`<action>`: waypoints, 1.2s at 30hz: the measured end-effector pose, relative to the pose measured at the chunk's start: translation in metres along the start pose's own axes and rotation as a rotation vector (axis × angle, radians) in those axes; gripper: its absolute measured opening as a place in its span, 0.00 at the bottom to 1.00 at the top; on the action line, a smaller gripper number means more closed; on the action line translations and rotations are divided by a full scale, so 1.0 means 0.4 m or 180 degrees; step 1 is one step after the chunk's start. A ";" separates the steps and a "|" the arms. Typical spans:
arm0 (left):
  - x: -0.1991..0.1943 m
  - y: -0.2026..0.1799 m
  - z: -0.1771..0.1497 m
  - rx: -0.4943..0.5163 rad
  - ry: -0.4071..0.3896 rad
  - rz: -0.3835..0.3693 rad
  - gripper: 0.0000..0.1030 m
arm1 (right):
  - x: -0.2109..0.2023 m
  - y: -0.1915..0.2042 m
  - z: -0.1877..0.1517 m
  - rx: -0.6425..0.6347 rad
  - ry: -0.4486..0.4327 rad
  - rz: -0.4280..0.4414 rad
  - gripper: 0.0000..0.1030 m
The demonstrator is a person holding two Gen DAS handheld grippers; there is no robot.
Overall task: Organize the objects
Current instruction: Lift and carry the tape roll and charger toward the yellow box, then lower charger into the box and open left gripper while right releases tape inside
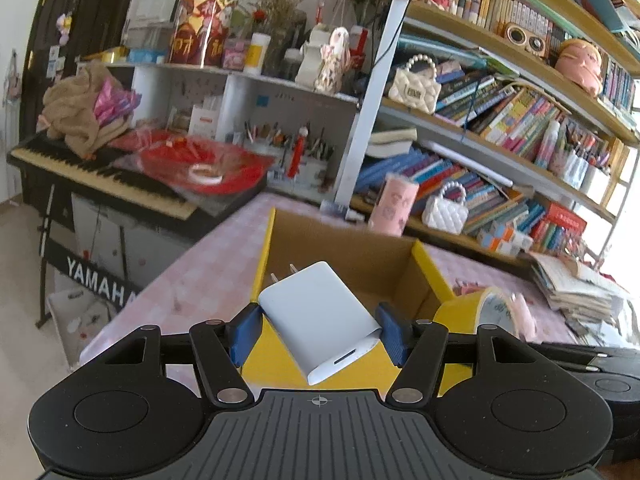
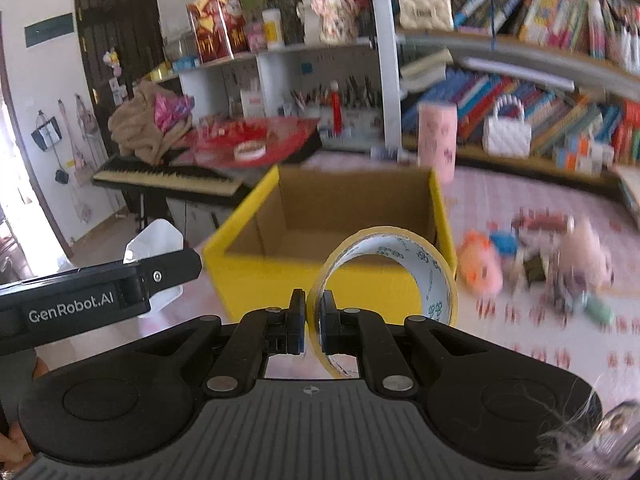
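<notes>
One yellow box (image 2: 320, 280) is seen on the pink checked table (image 2: 540, 196), its top open and its brown inside bare as far as can be seen. One white charger (image 1: 320, 320) and one tape roll (image 2: 384, 276) are counted, each carried by its own gripper. To the right of the box, a blurred heap of small toys (image 2: 536, 264) lies on the table; their number cannot be told. Behind the box one pink cup (image 2: 437, 140) stands upright near the shelf. Two white quilted handbags are seen on the bookshelf, one (image 2: 507, 134) low and one (image 2: 425, 8) higher.

The left gripper (image 1: 320, 330) is held partly open, its blue pads (image 1: 245, 332) clamped on the two sides of the charger. The charger is tilted, its prongs pointed away toward the box and its port toward the camera; it is held above the box's near wall. The right gripper (image 2: 313, 326) is closed tight, the wall of the tape roll pinched between its pads (image 2: 297, 326). The roll is held upright in front of the box's near wall, off the table. The left gripper is also seen at the left edge of the right wrist view.
</notes>
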State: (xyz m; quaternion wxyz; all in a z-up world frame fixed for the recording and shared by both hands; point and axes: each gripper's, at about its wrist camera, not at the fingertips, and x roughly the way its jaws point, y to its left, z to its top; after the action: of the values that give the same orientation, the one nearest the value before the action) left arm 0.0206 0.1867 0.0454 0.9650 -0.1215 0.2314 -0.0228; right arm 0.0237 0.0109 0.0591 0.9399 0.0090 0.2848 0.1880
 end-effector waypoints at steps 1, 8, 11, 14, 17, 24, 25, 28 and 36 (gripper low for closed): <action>0.011 -0.003 0.011 -0.0015 -0.0022 0.0017 0.60 | 0.008 -0.006 0.016 -0.0039 -0.0055 -0.0007 0.07; 0.117 -0.017 0.066 -0.0086 -0.0029 0.0152 0.59 | 0.109 -0.056 0.111 -0.0175 -0.0193 0.0061 0.07; 0.167 -0.025 0.082 -0.0114 0.0006 0.0226 0.60 | 0.169 -0.072 0.137 -0.0322 -0.0197 0.0110 0.07; 0.212 -0.036 0.090 -0.0109 0.0076 0.0261 0.60 | 0.229 -0.088 0.142 -0.0461 -0.0127 0.0160 0.07; 0.258 -0.050 0.089 -0.0060 0.0183 0.0277 0.60 | 0.292 -0.102 0.135 -0.0677 -0.0001 0.0241 0.07; 0.352 -0.076 0.075 0.0077 0.0439 0.0282 0.60 | 0.405 -0.120 0.113 -0.1027 0.0380 0.0455 0.07; 0.364 -0.078 0.074 0.0081 0.0476 0.0281 0.60 | 0.415 -0.122 0.110 -0.1067 0.0429 0.0480 0.07; 0.397 -0.079 0.068 0.0078 0.0606 0.0290 0.60 | 0.453 -0.134 0.112 -0.1170 0.0630 0.0571 0.07; 0.471 -0.099 0.045 0.0214 0.0851 0.0349 0.60 | 0.516 -0.180 0.132 -0.1272 0.1017 0.0759 0.07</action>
State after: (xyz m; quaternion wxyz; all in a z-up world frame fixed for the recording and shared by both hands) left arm 0.1973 0.1335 -0.0125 0.9289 -0.0721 0.3632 0.0063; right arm 0.2355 0.0228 -0.0155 0.8375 -0.1729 0.3836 0.3487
